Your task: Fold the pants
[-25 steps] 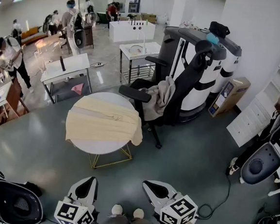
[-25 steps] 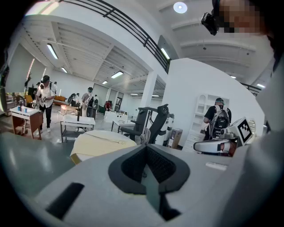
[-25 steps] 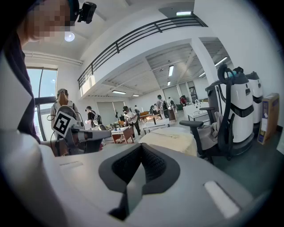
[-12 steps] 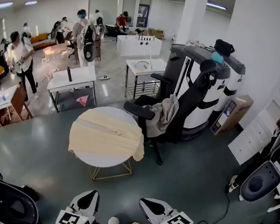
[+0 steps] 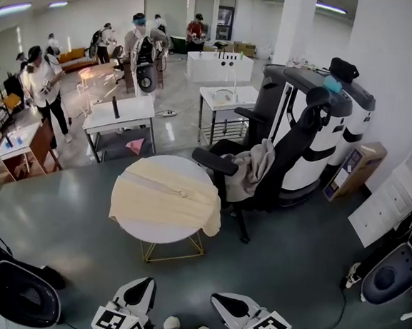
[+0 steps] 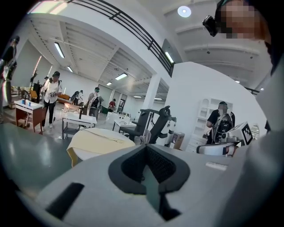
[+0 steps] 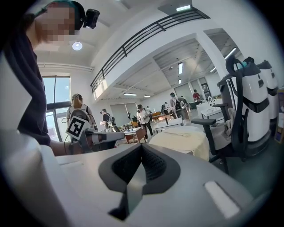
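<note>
Cream pants (image 5: 166,198) lie spread flat over the round white tabletop (image 5: 158,233), folding not yet begun.
Both claws sit low by the person, well apart from the cloth: the left claw (image 5: 140,289) and right claw (image 5: 223,299) are each pinched fully together, gripping nothing. A good start, I judge, means stepping in, parting the jaws, and pinching one edge at two spread points so the layer lifts evenly. No brand or lettering is legible.

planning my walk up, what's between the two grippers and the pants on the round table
Only bare grey floor lies between the left gripper, the right gripper and the table bearing the pants, in the head view.
</note>
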